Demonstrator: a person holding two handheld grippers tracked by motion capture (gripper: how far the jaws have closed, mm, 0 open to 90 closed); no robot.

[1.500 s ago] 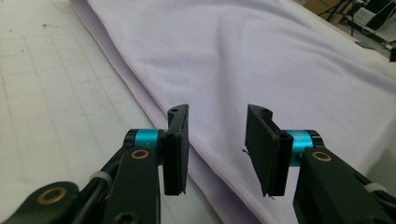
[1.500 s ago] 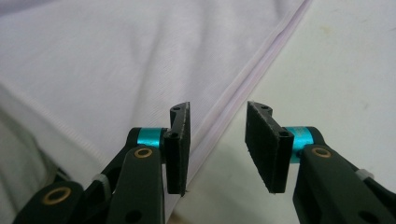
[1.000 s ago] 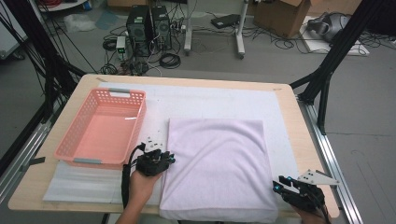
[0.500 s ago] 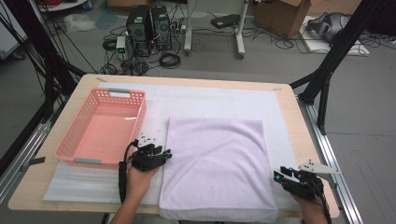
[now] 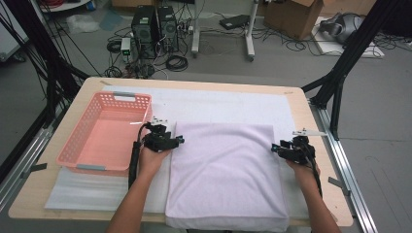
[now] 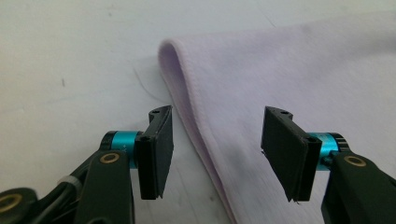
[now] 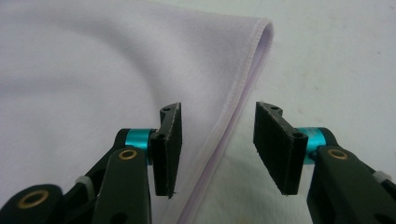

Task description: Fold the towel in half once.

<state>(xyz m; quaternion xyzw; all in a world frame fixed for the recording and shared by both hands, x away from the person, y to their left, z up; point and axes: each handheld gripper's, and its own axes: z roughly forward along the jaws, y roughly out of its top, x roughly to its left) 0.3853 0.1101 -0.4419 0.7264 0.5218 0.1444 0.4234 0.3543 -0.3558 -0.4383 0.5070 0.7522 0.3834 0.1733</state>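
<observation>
A folded lilac towel [image 5: 223,170] lies flat on a white mat [image 5: 218,104] in the middle of the table. My left gripper [image 5: 178,141] sits at the towel's left edge near its far corner. In the left gripper view its jaws [image 6: 217,154] stand apart, having just been opening, with the towel's folded edge [image 6: 187,107] loose between them. My right gripper [image 5: 275,148] is at the right edge of the towel. Its jaws [image 7: 217,149] have also just been opening, and they straddle the hem [image 7: 243,93] without pressing it.
A pink plastic basket [image 5: 104,131] stands left of the towel, close beside the left hand. The wooden table [image 5: 318,160] ends a short way right of the right hand. Black frame posts, cables and computer boxes stand on the floor beyond.
Both hands have slid away from the person along the towel's sides, toward its far corners. Both pairs of jaws stand wider than before.
</observation>
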